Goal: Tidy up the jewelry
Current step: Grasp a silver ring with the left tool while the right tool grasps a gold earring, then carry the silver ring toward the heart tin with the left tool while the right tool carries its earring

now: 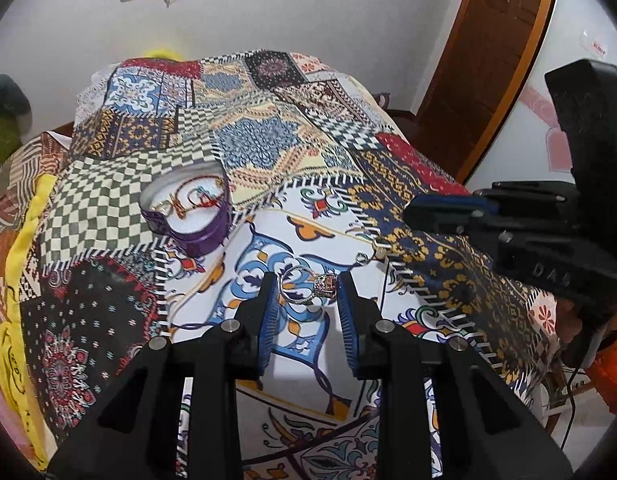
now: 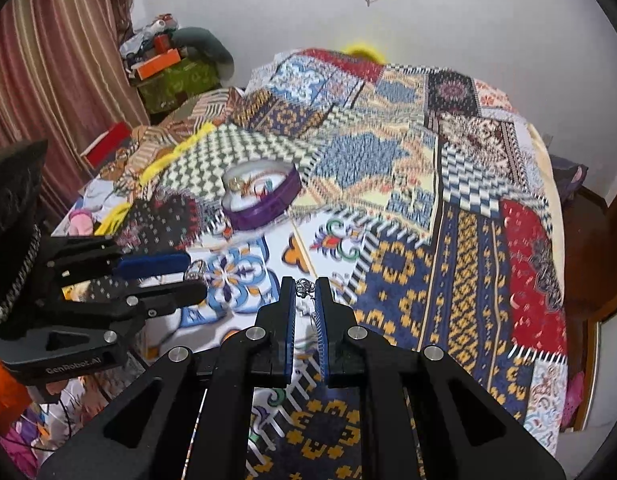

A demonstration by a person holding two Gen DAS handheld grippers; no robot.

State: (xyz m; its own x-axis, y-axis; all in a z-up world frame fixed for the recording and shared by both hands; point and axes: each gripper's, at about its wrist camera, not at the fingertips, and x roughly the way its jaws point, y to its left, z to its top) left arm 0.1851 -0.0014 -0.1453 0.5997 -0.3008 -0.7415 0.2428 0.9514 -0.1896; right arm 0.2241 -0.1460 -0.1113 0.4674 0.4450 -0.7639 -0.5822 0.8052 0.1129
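While patchwork cloth (image 1: 268, 148) covers the bed | left tongs (image 1: 308, 284) grip ring (image 1: 304, 286) | right tongs (image 2: 306, 286) pinch silver trinket (image 2: 304, 286)

The patchwork cloth (image 1: 292, 148) on the bed looks like matt printed cotton. The round tin (image 1: 188, 216) is glossy purple metal. The ring (image 1: 308, 288) is shiny silver metal with a pink stone. The left gripper (image 1: 306, 292) is matt black plastic with ribbed blue pads (image 1: 270, 312). The door (image 1: 484, 60) is smooth brown wood.
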